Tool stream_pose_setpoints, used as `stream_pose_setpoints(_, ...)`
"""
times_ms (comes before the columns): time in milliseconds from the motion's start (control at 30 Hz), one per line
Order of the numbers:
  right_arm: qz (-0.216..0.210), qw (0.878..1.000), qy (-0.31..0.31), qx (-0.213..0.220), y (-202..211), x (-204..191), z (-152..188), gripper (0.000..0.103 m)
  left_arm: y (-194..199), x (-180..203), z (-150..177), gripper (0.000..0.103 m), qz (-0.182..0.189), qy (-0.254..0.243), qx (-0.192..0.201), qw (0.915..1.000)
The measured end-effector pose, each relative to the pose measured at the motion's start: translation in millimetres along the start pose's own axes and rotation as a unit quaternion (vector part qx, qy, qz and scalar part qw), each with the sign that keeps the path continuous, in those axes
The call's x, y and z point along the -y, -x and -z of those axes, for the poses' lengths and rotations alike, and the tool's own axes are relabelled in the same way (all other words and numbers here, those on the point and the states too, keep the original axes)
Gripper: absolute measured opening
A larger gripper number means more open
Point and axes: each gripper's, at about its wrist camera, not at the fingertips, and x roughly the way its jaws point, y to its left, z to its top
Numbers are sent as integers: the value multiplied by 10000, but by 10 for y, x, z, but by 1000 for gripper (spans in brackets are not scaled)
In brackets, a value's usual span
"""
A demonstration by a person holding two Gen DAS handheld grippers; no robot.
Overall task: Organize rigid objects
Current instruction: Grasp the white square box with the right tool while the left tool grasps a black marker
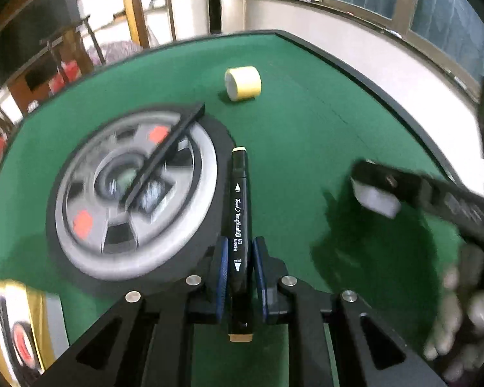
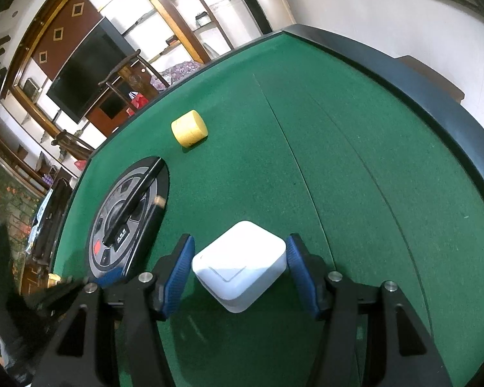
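My left gripper (image 1: 238,258) is shut on a black art marker (image 1: 239,213) that points forward above the green felt table (image 1: 306,135). Just left of it lies a round black and grey dial-like disc (image 1: 135,193) with a black bar (image 1: 164,154) across it. My right gripper (image 2: 238,258) is shut on a white rounded box (image 2: 240,264), held corner to corner above the felt. The right gripper and its white box (image 1: 376,198) show blurred at the right of the left wrist view. A yellow cylinder (image 1: 243,83) lies on its side farther back; it also shows in the right wrist view (image 2: 189,128).
The disc (image 2: 129,216) and the bar (image 2: 132,203) on it sit left of the right gripper. A gold and white container (image 1: 19,332) is at the near left. The table has a raised black rim (image 2: 419,96). Shelves and a dark television (image 2: 87,74) stand beyond.
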Motion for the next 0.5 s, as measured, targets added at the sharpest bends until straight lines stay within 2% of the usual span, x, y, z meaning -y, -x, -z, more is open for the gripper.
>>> stream_pose_setpoints(133,2,10000,-5,-2,-3,-1,-1,58,150,57,221,15,145,90,-130,9998)
stream_pose_setpoints(233,-3,10000,-1,0,-4,1,-5,58,38,71,242,15,159,352,-317,9988)
stream_pose_setpoints(367,-37,10000,-14,-11,-9,-2,-6,58,4,160,195,22,-18,361,-145,9992)
stream_pose_setpoints(500,46,9999,135,-51,-25,-42,9,63,29,298,251,24,-300,16,82,9995)
